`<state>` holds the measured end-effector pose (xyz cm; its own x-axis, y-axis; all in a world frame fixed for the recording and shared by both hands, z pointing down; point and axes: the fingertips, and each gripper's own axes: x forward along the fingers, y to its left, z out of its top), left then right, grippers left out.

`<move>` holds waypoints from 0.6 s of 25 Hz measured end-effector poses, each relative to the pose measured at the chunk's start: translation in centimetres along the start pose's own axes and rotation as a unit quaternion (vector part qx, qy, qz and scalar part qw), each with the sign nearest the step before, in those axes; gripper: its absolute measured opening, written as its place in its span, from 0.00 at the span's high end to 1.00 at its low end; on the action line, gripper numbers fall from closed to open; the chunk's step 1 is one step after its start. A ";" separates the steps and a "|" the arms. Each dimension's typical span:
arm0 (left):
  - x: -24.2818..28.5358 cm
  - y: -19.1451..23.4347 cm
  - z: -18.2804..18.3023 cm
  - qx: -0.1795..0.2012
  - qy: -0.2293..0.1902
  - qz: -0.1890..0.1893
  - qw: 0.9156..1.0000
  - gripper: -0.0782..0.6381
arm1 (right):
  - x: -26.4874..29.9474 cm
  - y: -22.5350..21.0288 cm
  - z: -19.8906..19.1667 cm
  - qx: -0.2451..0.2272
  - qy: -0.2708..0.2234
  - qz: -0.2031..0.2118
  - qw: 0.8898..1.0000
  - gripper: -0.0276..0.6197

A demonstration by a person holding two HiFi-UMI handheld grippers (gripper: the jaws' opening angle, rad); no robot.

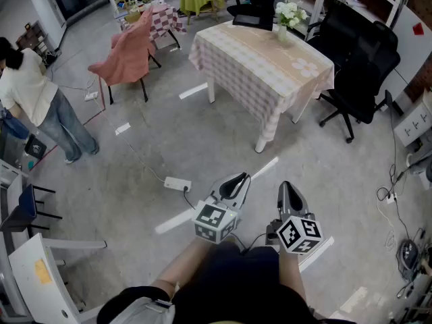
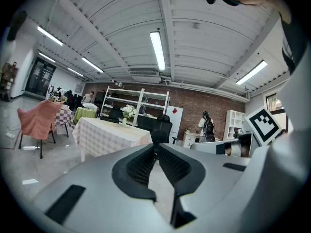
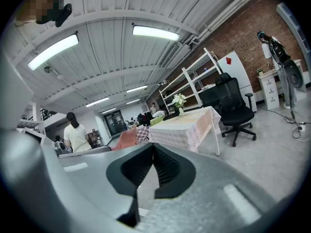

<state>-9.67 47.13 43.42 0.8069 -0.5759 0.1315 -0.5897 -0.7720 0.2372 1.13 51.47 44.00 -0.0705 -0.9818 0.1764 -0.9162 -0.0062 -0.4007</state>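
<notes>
closest in, below the head view, the grey plastic left gripper (image 1: 236, 180) and the matching right gripper (image 1: 289, 187) sit side by side in front of the person's dark lap, each with its marker cube turned upward. each gripper's own view shows its ribbed black pads pressed together, tips meeting, with nothing between them, so both are fully closed and empty. their level, forward-pointing hold reads as a plain carrying posture, not a grasp.

nearest to the left gripper's tips is the white power strip (image 1: 177, 183), lying flat on the grey concrete floor (image 1: 135, 147) just left of them, well out from any wall. a thin lead trails from it across the open floor, which probably explains why it lies there. a white tape strip (image 1: 177, 220) lies on the floor under the left gripper, another (image 1: 265, 169) ahead of both, likely as position marks.

further ahead stands a rectangular table under a pink-and-white checked cloth (image 1: 236, 73), with a vase of white flowers (image 1: 286, 15) near its far edge. black office chairs (image 1: 361, 73) crowd its right side. a chair draped in salmon fabric (image 1: 128, 52) stands to the left, and a person in a cream top (image 1: 30, 90) is at the floor's left edge.
</notes>
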 end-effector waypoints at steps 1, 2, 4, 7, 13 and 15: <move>-0.1 0.1 -0.2 0.000 0.001 -0.003 1.000 0.84 | 0.1 0.2 -0.3 0.001 0.001 0.000 1.000 0.95; -0.3 0.2 -0.3 0.000 0.002 -0.005 1.000 0.84 | 0.2 0.5 -0.5 0.003 0.001 0.002 1.000 0.95; -0.5 0.5 -0.5 0.002 0.005 -0.008 1.000 0.84 | 0.4 1.3 -0.9 0.014 -0.004 0.012 1.000 0.95; -0.8 0.7 -0.4 0.005 0.007 -0.012 1.000 0.84 | 0.4 2.1 -0.8 0.035 -0.016 0.031 0.999 0.95; -0.8 1.1 0.0 -0.001 0.003 -0.009 1.000 0.84 | 0.9 1.9 0.0 0.018 -0.025 0.015 0.999 0.95; -0.6 1.7 0.1 -0.003 0.001 -0.004 1.000 0.84 | 1.5 1.9 0.1 0.025 -0.031 0.022 0.999 0.95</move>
<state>-11.13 46.16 43.63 0.8119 -0.5687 0.1316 -0.5826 -0.7754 0.2434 -0.68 50.01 43.41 -0.0841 -0.9912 0.1020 -0.8921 0.0293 -0.4509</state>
